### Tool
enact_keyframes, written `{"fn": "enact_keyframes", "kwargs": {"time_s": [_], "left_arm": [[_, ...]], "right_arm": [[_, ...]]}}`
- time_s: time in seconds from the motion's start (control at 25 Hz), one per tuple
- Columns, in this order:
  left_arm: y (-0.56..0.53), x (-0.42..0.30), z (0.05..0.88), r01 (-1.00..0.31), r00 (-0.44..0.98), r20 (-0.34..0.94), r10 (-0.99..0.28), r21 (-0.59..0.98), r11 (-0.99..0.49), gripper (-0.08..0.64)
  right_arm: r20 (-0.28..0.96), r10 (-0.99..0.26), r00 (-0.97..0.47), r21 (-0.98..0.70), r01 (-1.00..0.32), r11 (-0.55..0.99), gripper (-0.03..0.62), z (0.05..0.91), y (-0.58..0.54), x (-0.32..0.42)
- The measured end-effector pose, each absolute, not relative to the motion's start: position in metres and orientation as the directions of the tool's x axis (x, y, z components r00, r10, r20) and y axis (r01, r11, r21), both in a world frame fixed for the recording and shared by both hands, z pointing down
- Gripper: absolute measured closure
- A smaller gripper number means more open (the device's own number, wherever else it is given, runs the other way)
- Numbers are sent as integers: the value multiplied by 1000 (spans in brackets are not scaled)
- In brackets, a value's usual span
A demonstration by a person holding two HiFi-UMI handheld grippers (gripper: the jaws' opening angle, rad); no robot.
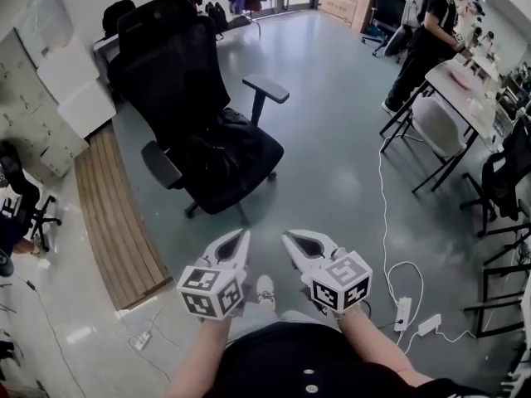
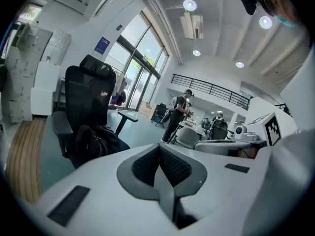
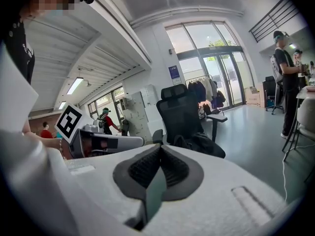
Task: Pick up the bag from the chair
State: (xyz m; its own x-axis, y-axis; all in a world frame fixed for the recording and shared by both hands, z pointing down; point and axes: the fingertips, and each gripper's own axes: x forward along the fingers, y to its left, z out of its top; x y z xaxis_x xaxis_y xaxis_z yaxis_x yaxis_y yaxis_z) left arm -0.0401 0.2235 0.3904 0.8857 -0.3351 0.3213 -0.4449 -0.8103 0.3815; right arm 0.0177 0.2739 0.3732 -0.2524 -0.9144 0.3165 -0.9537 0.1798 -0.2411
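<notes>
Where the black bag (image 1: pixel 222 148) lies: slumped on the seat of the black office chair (image 1: pixel 170 65), between its armrests.
Left gripper (image 1: pixel 242 237): jaws pressed together, nothing between them, well short of the chair.
Right gripper (image 1: pixel 289 239): jaws together, empty, just beside the left.
Floor (image 1: pixel 332 139): grey, with a white cable (image 1: pixel 383 189) trailing at right.

closed empty left gripper (image 2: pixel 159 147), black bag (image 2: pixel 92 141) on chair (image 2: pixel 86 98) beyond
</notes>
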Motion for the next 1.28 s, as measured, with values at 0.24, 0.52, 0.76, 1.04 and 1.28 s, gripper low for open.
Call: {"fn": "enact_keyframes", "kwargs": {"time_s": [0.24,0.52,0.76,1.04,1.28], "left_arm": [[150,-22,383,-434,892,305,-332,380,-817,543],[108,-27,397,-463,878,332,-344,415,-783,543],[82,-33,408,-492,867,341,-363,463,-737,543],[44,-28,409,-561,828,337,-449,474,-679,543],[-9,-29,410,-624,778,344,-525,514,-589,543]], "right_arm": [[305,-919,-251,-231,-955,184,594,367,193,33],[325,-900,-289,-259,-943,209,594,377,151,29],[321,-888,-330,-252,-933,256,594,377,119,26],[322,-854,-410,-243,-907,344,594,384,72,38],[329,-803,-497,-239,-866,438,594,385,5,46]]}}
